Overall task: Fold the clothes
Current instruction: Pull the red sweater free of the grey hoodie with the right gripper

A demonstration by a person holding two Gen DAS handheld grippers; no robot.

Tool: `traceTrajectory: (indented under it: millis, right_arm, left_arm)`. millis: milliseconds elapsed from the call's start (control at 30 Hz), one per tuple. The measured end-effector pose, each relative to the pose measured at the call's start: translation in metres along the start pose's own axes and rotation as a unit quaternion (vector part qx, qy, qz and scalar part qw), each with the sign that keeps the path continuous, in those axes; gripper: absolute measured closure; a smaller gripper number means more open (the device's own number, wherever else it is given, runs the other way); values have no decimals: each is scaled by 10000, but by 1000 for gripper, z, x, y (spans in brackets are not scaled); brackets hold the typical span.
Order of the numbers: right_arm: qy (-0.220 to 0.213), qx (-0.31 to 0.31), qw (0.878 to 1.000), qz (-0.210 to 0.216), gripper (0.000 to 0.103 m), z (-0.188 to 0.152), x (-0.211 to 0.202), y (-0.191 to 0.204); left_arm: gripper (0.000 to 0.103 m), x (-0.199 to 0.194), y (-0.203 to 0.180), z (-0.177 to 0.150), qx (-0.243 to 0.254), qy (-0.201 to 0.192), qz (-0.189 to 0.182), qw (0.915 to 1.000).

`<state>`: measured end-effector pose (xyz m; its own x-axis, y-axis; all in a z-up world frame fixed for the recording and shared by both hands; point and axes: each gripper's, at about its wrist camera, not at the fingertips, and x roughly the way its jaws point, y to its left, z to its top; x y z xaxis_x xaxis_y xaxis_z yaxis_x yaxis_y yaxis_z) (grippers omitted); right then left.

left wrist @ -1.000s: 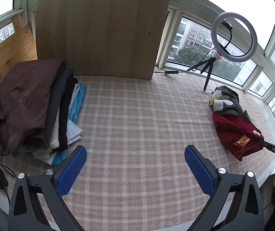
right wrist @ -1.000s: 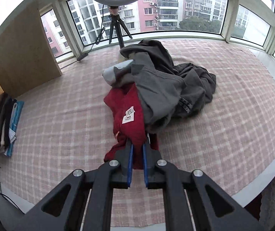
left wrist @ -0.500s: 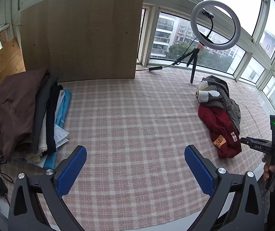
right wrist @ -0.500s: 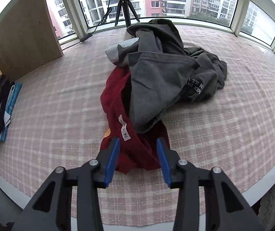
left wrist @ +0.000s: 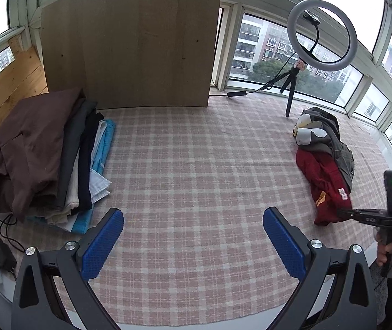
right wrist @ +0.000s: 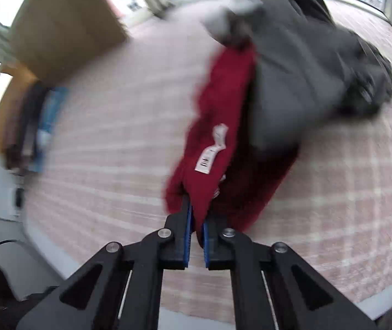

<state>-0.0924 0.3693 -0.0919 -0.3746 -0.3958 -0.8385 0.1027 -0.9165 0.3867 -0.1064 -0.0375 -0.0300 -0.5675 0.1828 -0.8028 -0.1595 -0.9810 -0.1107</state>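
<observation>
Already clamping the near edge of the crumpled dark-red knit garment (right wrist: 212,126) between the narrowed blue pads of the right gripper (right wrist: 196,229); holding the left gripper (left wrist: 193,240) wide and empty above the pink checked cloth (left wrist: 196,165). Risking dragging along the heavy grey jacket (right wrist: 300,77) lying across the far half of the red piece, or slipping off a thin pinch. Blurring heavily on the right wrist view; hiding the garment's shape, sleeves and far end under grey folds.
</observation>
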Motion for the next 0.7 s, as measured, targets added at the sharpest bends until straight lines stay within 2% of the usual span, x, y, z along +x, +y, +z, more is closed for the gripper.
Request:
traceTrajectory:
  millis: [100,167,233,333,367,400,467,500,533,567,633,667,700]
  right_arm:
    - [-869,-232,9944,548,97,25,-65,43]
    - [-1469,-365,9848,849,97,41,-113,67]
    - [-1881,-608,9729,1200,97,54,-152,91]
    - [-2093,-1141,9618,1343,97,73,-183,134]
    - [-2056,-1271,9614,1312,97,81,-180,150]
    - [-1995,-1389,9617,1263,97,89,-173,166]
    - [-1587,-1537,9690,1108,94,107,-136,196]
    - [-1207,-1606,9729,1148,91,116,-105,212]
    - [-785,-1673,9752,1217,75,126,-71,229]
    - [-298,-1662,9779,1234,67,133,-33,243]
    - [707,-1445,9802,1157,65,131,35,252]
    - [1076,-1294,9768,1328,65,126,57,250]
    - [1195,-1212,9732,1548,65,122,67,245]
  left_arm:
    - [1,-2,7,7,-38,-94,57,9999]
    - [1,-5,13,12,-56,-193,86,9998]
    - [1,-10,19,17,-79,-296,125,9995]
    - [1,-16,32,21,-152,-414,170,9989]
    - [1,-17,36,22,-181,-450,187,9986]
    - [1,-18,41,22,-214,-480,213,9984]
    - [1,-17,51,21,-293,-501,289,9979]
    - [1,-14,56,19,-336,-468,336,9978]
    - [1,-11,60,17,-380,-434,383,9976]
    - [1,-9,65,16,-423,-400,430,9974]
    - [1,-2,71,12,-421,-312,573,9970]
    - [1,1,73,11,-397,-262,657,9967]
    - [1,5,74,9,-383,-210,713,9965]
